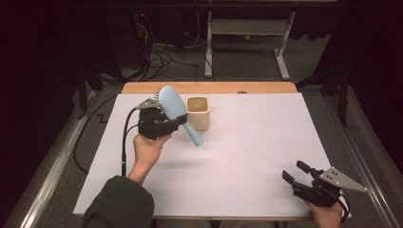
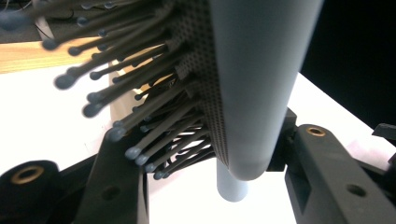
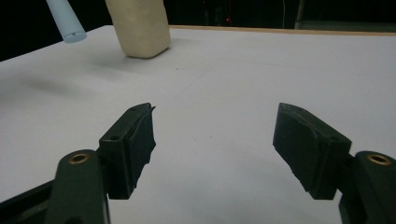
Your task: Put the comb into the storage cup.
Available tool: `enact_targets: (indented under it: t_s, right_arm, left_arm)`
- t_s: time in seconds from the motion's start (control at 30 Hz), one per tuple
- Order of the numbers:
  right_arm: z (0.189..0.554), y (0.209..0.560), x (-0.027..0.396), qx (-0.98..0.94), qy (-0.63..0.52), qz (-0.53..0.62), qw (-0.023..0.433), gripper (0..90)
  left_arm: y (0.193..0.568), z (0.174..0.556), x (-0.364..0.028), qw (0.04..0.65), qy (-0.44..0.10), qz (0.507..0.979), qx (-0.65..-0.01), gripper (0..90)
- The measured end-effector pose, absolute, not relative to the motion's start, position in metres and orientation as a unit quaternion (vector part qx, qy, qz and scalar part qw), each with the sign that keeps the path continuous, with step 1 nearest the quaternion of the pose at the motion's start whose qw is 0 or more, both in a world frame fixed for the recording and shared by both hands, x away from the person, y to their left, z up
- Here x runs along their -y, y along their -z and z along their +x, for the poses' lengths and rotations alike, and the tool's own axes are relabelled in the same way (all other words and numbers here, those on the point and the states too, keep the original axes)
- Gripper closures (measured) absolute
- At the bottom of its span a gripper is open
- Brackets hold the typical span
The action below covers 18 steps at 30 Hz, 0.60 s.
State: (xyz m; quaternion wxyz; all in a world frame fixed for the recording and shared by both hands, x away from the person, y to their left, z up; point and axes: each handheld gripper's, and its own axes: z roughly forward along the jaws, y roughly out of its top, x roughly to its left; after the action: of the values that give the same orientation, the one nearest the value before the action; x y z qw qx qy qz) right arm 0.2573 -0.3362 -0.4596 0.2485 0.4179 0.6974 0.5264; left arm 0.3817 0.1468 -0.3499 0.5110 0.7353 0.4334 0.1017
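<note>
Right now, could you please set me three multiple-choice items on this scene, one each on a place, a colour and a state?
1. Where is the cup?
A. Just right of the hairbrush held in the air
B. At the near right corner
C. On the floor

2. What colour is the hairbrush?
A. Red
B. Light blue
C. Green

3. How is the right gripper?
A. Shut on the cup
B. Shut on the brush
C. Open, holding nothing

Answers: 1 A, the high view shows them side by side. 2 B, its back and handle are pale blue. 3 C, its jaws stand apart over the bare white sheet.
</note>
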Motion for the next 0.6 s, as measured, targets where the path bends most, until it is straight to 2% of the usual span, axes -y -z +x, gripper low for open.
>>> enact_targets:
  t_s: [0.6]
  right_arm:
    - [0.257,0.459,0.337,-0.696,-0.527,0.419,0.249,29.9]
  left_arm:
    - [0.345,0.396,-0.150,0.501,-0.110,0.734,-0.446,55.3]
